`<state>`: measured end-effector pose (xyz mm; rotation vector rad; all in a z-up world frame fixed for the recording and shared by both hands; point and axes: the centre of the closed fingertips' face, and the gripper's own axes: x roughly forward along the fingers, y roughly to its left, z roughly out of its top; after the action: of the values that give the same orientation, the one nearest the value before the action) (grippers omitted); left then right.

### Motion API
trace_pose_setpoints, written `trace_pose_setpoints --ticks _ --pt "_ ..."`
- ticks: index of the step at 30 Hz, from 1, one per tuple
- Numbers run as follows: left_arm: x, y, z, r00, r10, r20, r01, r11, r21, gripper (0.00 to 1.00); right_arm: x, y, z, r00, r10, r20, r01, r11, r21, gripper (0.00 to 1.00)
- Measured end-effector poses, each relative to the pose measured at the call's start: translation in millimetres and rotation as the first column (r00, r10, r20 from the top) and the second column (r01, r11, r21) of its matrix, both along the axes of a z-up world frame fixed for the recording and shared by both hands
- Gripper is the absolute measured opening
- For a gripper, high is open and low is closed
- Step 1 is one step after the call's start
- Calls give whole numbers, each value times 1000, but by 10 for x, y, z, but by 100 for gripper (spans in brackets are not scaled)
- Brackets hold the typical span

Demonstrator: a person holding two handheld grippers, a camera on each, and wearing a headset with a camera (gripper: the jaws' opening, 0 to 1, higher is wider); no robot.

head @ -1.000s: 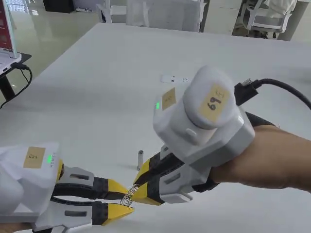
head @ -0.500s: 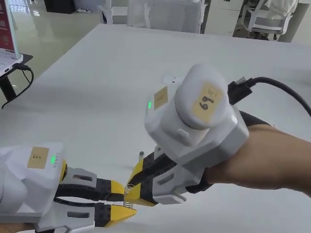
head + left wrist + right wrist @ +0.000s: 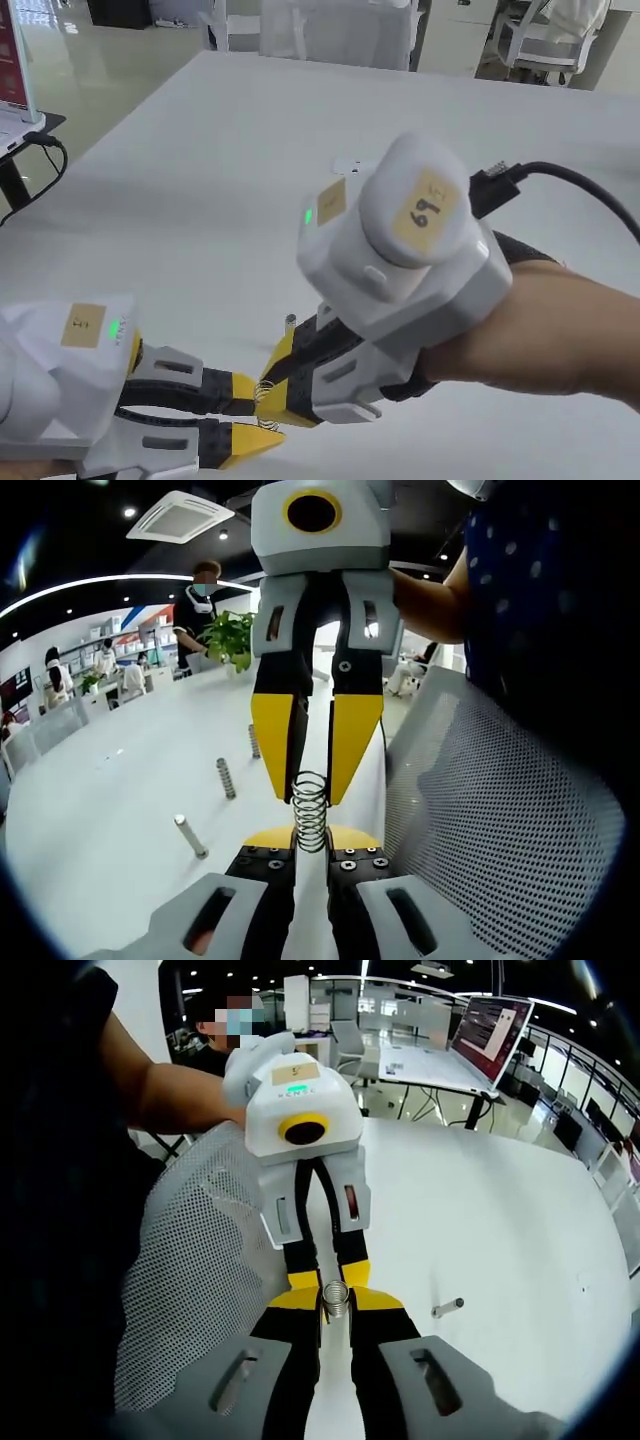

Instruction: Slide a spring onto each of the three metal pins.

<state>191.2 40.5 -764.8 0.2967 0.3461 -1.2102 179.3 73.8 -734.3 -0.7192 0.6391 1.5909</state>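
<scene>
Head view: over the white table (image 3: 200, 180), left gripper (image 3: 268, 408) and right gripper (image 3: 268, 392) meet, a coiled wire spring (image 3: 264, 394) between them. Left gripper view: its jaws clamp one spring end. Right gripper view: its jaws pinch the other

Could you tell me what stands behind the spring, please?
Left of and behind the spring, three metal pins stand on the table: the nearest pin bare, the middle pin and farthest pin seemingly sprung. The right claw covers whatever lies straight behind.
</scene>
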Motion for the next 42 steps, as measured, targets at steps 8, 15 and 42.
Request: trace_pose_setpoints --ticks 8,15,42 --pt "1 3 25 1000 9 0 -9 1000 -16 6 -9 5 -18 1000 -5 -7 5 1000 -3 7" --pt "34 55 16 999 35 -2 -35 999 -19 15 27 5 -4 1000 -17 -4 17 1000 4 7" --pt "253 288 50 979 204 -16 -205 973 -107 64 170 -94 -16 998 -68 15 68 998 6 7"
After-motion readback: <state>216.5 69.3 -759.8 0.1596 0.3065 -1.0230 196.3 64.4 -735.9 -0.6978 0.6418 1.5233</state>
